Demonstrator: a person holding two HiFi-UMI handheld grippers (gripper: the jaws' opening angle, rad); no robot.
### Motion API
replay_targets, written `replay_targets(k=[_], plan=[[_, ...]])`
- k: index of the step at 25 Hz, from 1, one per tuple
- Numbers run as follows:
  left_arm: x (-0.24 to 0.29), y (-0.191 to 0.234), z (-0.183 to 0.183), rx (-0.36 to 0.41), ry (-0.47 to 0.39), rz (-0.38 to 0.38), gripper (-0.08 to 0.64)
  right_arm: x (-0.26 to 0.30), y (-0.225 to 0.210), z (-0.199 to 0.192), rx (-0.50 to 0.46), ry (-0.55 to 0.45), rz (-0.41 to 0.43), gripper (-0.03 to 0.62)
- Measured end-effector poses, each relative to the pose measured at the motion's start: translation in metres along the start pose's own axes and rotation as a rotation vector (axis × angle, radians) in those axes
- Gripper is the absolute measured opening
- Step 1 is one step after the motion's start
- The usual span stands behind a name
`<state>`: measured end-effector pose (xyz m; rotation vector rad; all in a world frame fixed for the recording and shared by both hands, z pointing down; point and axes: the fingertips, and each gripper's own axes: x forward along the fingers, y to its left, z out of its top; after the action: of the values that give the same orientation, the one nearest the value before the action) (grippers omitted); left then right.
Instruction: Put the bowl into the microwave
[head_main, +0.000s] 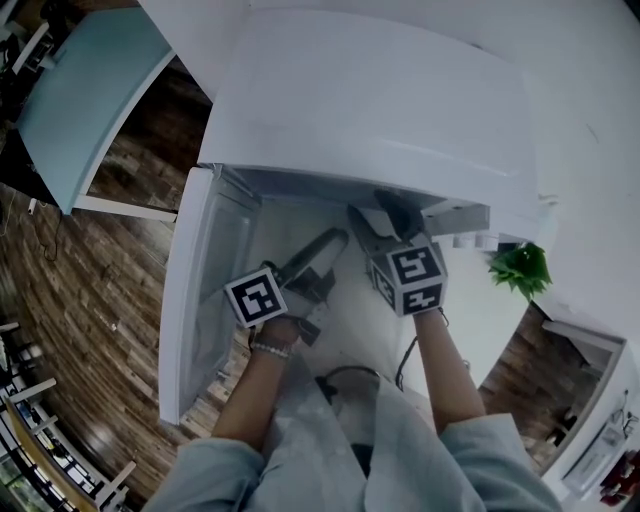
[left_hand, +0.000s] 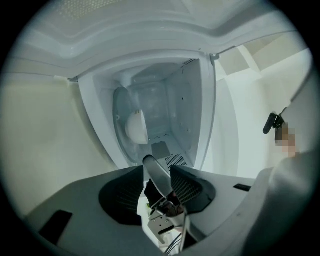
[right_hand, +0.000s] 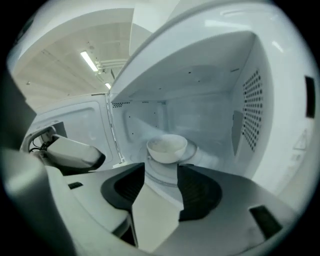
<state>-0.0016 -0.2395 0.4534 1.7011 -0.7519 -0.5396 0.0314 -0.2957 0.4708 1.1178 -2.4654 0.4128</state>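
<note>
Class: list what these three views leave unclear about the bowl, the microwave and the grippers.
- Bowl: hidden in the head view under the top of the microwave.
- Bowl's contents: too hazy in either gripper view.
- Grey bar between the jaws of the left gripper: unclear what it is, or whether it is gripped.

Top-down view. A white microwave (head_main: 370, 90) is standing with its door (head_main: 195, 290) hanging open at the left. The left gripper (head_main: 332, 242) and the right gripper (head_main: 385, 215), each bearing a marker cube, are pointing toward the opening. The right gripper's tips are disappearing under the microwave's front edge. A green plant (head_main: 520, 268) is sitting at the right. A pale blue table (head_main: 85, 90) is standing on the wooden floor (head_main: 60, 300).
</note>
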Motion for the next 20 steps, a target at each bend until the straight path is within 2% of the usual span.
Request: replay_targets(k=[3,7,10,12,14,17,20], plan=[[-0.001,-0.012,-0.001,0.028,-0.007,-0.017,0.139,-0.016,0.006,0.001,0.001,-0.011,0.014,0.209],[-0.005,-0.021,-0.007,0.129,0.011,0.014,0.098,-0.041,0.013,0.009,-0.003,-0.06,0.012,0.112],[-0.008,-0.031,-0.012,0.215,0.028,0.044,0.097,-0.059,0.017,0.012,0.004,-0.09,0.01,0.067],[-0.01,-0.04,-0.015,0.258,0.029,0.047,0.06,-0.071,0.019,0.016,0.001,-0.12,0.007,0.01],[-0.013,-0.049,-0.021,0.311,0.033,0.052,0.059,-0.082,0.022,0.018,0.009,-0.135,0.014,0.003],[-0.017,-0.065,-0.026,0.381,0.026,0.056,-0.009,-0.1,0.026,0.021,0.031,-0.136,0.023,0.002],[-0.022,-0.081,-0.03,0.414,0.012,0.041,-0.009,-0.115,0.029,0.03,0.04,-0.184,0.034,0.002]])
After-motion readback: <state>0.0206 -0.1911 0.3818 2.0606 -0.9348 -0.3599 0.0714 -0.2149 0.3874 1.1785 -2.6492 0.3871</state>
